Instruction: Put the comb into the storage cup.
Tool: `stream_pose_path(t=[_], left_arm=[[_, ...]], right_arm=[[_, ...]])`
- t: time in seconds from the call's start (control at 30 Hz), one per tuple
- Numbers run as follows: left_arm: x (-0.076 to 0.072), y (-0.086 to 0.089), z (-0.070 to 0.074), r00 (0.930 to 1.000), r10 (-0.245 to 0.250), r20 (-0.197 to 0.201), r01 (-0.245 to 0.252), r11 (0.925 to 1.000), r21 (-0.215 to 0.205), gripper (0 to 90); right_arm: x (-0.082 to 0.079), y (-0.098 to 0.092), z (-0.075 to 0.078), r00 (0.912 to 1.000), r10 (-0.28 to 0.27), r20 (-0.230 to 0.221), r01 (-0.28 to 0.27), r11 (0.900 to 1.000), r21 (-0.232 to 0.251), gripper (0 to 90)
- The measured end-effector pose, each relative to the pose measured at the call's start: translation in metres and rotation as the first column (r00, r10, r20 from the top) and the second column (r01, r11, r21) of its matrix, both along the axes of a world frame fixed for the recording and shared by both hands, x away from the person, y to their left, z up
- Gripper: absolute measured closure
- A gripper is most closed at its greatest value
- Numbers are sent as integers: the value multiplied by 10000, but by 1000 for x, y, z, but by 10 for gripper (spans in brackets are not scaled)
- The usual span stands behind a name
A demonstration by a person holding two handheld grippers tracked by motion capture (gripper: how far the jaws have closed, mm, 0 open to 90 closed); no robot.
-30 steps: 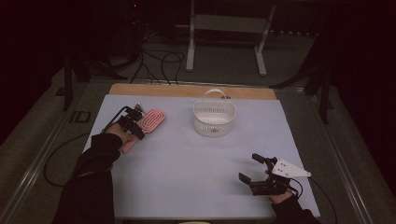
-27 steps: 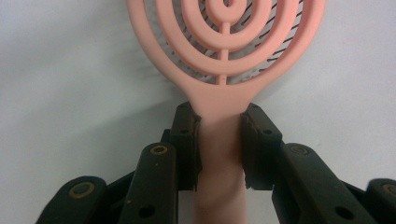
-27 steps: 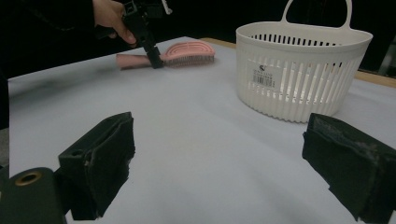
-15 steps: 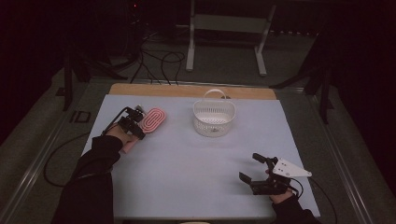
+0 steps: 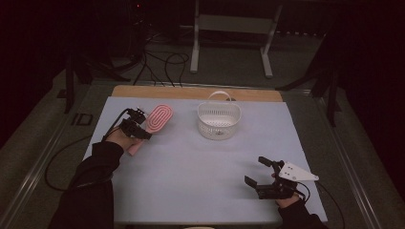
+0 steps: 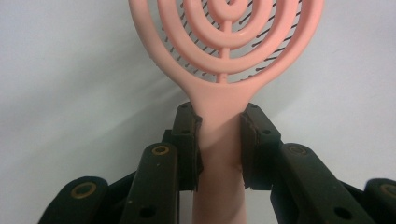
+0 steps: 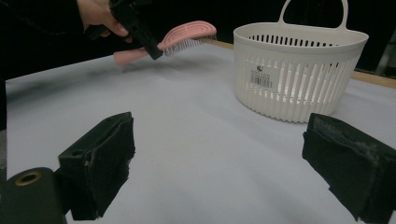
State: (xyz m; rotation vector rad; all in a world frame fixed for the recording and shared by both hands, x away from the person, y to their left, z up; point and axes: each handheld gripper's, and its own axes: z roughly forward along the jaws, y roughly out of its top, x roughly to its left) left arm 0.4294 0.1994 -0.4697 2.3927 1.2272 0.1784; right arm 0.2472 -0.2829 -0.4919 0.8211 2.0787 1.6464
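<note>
A pink hairbrush [image 5: 160, 117] with an oval, ringed head is in my left gripper [image 5: 136, 125] at the table's left. In the left gripper view both pads press the sides of the handle just below the brush head [image 6: 224, 56], so the left gripper [image 6: 220, 135] is shut on it. From the right gripper view the brush [image 7: 184, 35] hangs slightly above the table, bristles down, with its shadow beneath. My right gripper [image 5: 256, 171] rests near the front right, open with nothing in it; its pads [image 7: 107, 158] stand wide apart. A white slotted basket [image 5: 217, 128] with a loop handle stands at the centre back.
The pale table cover [image 5: 191, 167] stretches between the two hands, with a wooden strip [image 5: 191, 92] along its far edge. A metal stand [image 5: 229, 28] and cables lie on the dark floor behind. A black cable trails off the table's left side.
The left gripper and the brush have shifted slightly toward the far side. The right gripper has stayed where it was.
</note>
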Motion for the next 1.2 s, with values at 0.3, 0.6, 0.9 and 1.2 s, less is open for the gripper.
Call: stream_pose_path(t=[0.3,0.6,0.9,1.2], left_arm=[[-14,-6,7,9985,-298,469,332,9967,-735,717],[-30,-12,8,9946,-557,881,678,9877,-1410,717],[-48,-17,11,9868,-767,1427,1031,9767,-1880,717],[-64,-25,17,9773,-886,1923,1346,9611,-2410,718]], right_arm=[[0,0,0,10000,-34,12,34,10000,14,90],[0,0,0,10000,-40,-21,40,10000,0,90],[1,0,0,9999,-105,-32,105,9999,26,90],[0,0,0,9999,-112,-15,112,9999,17,90]])
